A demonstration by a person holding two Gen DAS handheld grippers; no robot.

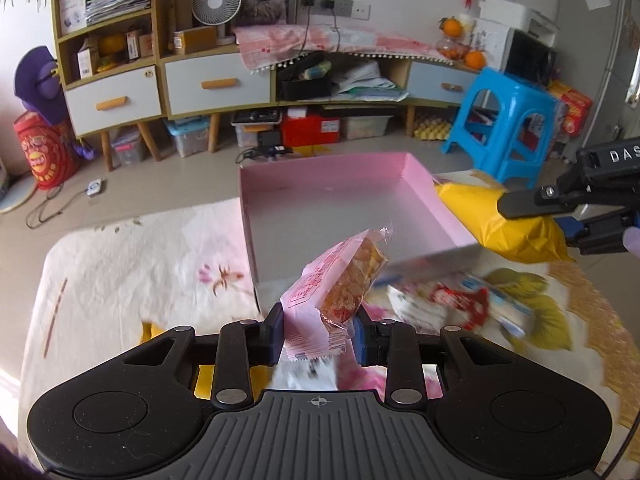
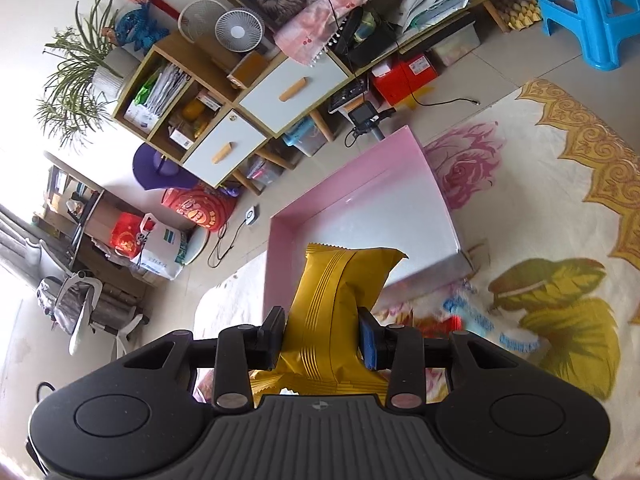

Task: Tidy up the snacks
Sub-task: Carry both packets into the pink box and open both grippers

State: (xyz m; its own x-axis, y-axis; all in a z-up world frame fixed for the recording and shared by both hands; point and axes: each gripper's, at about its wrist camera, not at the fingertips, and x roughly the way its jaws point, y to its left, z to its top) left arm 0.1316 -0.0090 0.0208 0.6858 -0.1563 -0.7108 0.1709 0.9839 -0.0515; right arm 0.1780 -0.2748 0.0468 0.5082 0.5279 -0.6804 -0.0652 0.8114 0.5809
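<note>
My left gripper (image 1: 318, 330) is shut on a pink-wrapped snack cake (image 1: 340, 280), held tilted just in front of the near wall of an empty pink box (image 1: 420, 176). The right gripper (image 2: 320, 334) is shut on a yellow snack packet (image 2: 340, 292), raised over the pink box's (image 2: 280, 248) near corner. In the left wrist view the right gripper (image 1: 532, 216) shows at the right edge, pinching the yellow packet (image 1: 500, 216) beside the box's right wall. A red, white and blue snack packet (image 1: 460, 300) lies blurred on the cloth to the right of the box.
The box rests on a flower-printed cloth (image 1: 140, 272) over a low table. Beyond it are bare floor, a blue plastic stool (image 1: 508, 124), a cabinet with drawers (image 1: 216, 84) and storage bins underneath. A cable (image 1: 52, 204) trails on the floor at left.
</note>
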